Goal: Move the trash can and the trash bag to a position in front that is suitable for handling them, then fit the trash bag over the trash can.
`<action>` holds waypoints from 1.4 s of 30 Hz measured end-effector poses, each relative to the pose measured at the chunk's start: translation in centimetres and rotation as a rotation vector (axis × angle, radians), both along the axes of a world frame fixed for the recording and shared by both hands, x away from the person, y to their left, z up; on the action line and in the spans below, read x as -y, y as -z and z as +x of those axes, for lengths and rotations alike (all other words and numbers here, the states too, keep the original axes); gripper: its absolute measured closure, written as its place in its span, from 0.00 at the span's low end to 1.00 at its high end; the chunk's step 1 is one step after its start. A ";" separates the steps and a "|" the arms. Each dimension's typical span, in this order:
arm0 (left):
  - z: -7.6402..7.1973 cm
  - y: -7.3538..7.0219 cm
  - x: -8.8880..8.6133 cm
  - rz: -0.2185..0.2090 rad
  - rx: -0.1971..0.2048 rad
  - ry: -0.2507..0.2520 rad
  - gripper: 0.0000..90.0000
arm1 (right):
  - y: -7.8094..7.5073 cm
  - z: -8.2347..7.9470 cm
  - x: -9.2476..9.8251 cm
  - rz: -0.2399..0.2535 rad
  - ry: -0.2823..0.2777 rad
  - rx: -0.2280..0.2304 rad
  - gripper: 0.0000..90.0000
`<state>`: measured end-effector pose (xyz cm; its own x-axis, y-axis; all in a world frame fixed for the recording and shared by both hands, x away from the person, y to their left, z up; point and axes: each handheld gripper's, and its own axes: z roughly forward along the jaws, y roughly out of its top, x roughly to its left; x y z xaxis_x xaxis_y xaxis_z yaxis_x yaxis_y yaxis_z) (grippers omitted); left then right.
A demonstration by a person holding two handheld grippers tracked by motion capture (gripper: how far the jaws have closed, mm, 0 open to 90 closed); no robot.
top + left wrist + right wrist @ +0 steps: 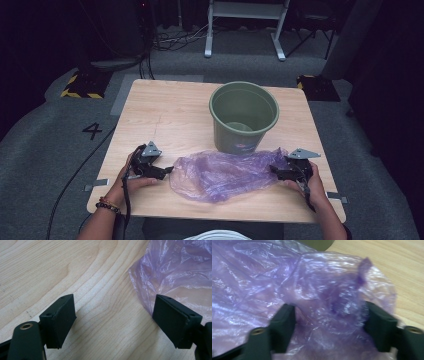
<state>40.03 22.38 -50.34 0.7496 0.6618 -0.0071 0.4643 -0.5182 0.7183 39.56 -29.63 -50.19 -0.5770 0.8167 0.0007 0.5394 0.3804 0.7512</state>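
Purple bag [220, 172] lies roughly crosswise.

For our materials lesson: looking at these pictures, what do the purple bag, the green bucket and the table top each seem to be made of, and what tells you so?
The crumpled translucent purple bag looks like thin plastic film: glossy creases, with the table showing through. The round olive-green bucket seems moulded plastic, smooth and matt with a rolled rim. The pale table top shows wood grain, though it may be printed laminate rather than solid wood.
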 end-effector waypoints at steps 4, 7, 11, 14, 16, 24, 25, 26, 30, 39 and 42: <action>0.0 0.0 -0.1 0.000 -0.002 0.010 0.21 | -0.1 0.1 0.5 0.022 -0.019 0.016 0.70; -0.1 0.0 -0.4 -0.002 -0.001 0.031 0.21 | 0.0 0.1 0.8 0.037 -0.023 0.015 0.79; -0.1 0.0 -0.4 -0.001 -0.002 0.033 0.20 | 0.0 0.0 0.9 0.037 -0.038 0.015 0.87; -0.1 0.0 -0.4 0.004 -0.001 0.030 0.20 | 0.0 0.0 1.0 0.039 -0.043 0.013 0.89; -0.2 0.0 -0.7 0.004 -0.005 0.010 0.19 | 0.0 0.0 1.1 0.048 -0.044 0.015 0.93; -0.2 -0.5 -1.6 -0.017 0.027 -0.033 0.20 | -1.2 -0.9 1.3 0.060 -0.069 0.137 0.94; -0.3 -0.8 -1.6 -0.012 0.048 -0.042 0.21 | -1.4 -1.0 1.3 0.062 -0.072 0.147 0.94; -0.2 -1.2 -1.6 -0.026 0.047 -0.043 0.22 | -1.9 -1.2 1.3 0.074 -0.082 0.177 0.95; -0.1 -3.2 -1.9 -0.140 0.073 -0.056 0.22 | -3.4 -1.8 1.3 0.099 -0.097 0.239 0.95; -0.9 -5.9 0.2 -0.163 0.119 0.026 0.21 | -7.0 -2.5 -0.2 0.106 -0.166 0.359 0.95; -1.3 -6.7 1.5 -0.152 0.134 0.075 0.20 | -8.0 -2.6 -0.8 0.108 -0.184 0.386 0.95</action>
